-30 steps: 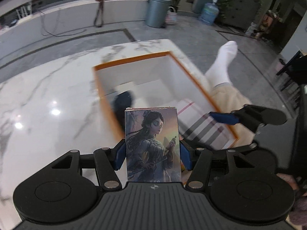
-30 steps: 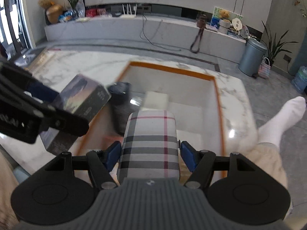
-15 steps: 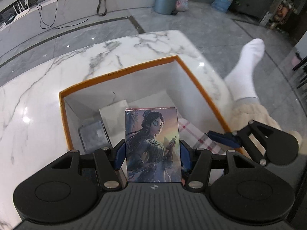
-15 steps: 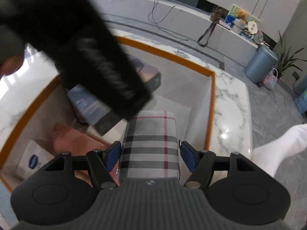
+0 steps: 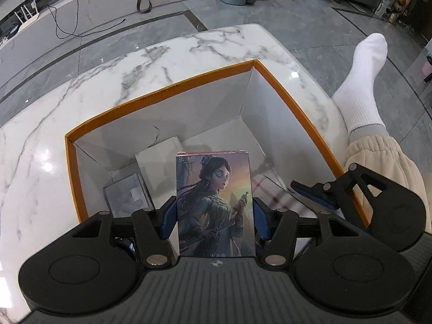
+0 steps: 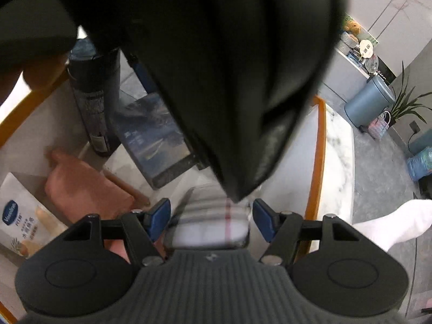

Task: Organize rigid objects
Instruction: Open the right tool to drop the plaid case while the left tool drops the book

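My left gripper [image 5: 214,205] is shut on an illustrated card box [image 5: 214,186] with a woman's portrait, held upright over the orange-rimmed white box [image 5: 162,89]. In the right wrist view the left gripper's black body [image 6: 216,81] blocks most of the picture, and the card box's dark back [image 6: 151,137] shows below it. My right gripper [image 6: 210,210] is shut on a plaid case [image 6: 208,229], low inside the box by its right wall [image 6: 317,148]. One right finger [image 5: 313,193] and a strip of plaid [image 5: 270,189] show in the left wrist view.
Inside the box lie a white carton [image 5: 159,162], a grey carton [image 5: 127,197], an upright dark bottle [image 6: 94,102], a salmon pouch [image 6: 86,183] and a Vaseline packet [image 6: 19,216]. The box sits on a marble table [image 5: 189,51]. A person's socked leg [image 5: 361,81] is to the right.
Both grippers have come down over the orange-rimmed box with their loads. The left gripper has swung across in front of the right camera and now hides most of that view.
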Tool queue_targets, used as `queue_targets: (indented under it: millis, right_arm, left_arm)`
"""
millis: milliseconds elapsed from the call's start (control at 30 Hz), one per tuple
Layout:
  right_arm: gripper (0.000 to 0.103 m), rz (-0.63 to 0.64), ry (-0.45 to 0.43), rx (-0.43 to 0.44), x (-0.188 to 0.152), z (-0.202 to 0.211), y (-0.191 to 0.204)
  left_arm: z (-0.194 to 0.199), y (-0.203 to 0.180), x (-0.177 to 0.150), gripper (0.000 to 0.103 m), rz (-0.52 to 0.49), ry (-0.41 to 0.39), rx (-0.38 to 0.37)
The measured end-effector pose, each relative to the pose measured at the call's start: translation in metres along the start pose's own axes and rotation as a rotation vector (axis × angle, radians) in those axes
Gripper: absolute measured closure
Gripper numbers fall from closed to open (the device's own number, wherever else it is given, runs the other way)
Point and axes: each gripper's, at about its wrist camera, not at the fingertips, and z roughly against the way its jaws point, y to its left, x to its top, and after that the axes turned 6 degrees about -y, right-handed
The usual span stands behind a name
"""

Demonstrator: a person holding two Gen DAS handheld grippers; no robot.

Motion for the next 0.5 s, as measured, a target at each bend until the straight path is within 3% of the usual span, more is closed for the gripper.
queue_targets:
  millis: [167, 200, 233, 300, 500]
  right_arm:
    - [0.04, -0.113, -0.082, 0.003, -0.011, 0.029, -0.02]
    - [0.048, -0.142, -0.106, -0.006, -0.013, 0.036, -0.024]
    - [0.048, -0.167, -0.127, -0.029, -0.015, 0.043, -0.028]
    - [0.07, -0.225, -0.175, -0.078, -0.023, 0.055, -0.037]
    - [0.097, -0.376, -0.198, -0.11, -0.032, 0.062, -0.057]
  left_arm:
    - [0.002, -0.003, 0.001, 0.038, 0.0, -0.009, 0.002]
    - [0.001, -0.004, 0.001, 0.038, -0.002, -0.008, 0.003]
    - [0.001, -0.005, 0.002, 0.038, -0.002, -0.009, 0.008]
    - [0.001, -0.006, 0.004, 0.038, 0.008, -0.015, 0.01]
    - [-0.008, -0.017, 0.011, 0.037, 0.03, -0.003, 0.02]
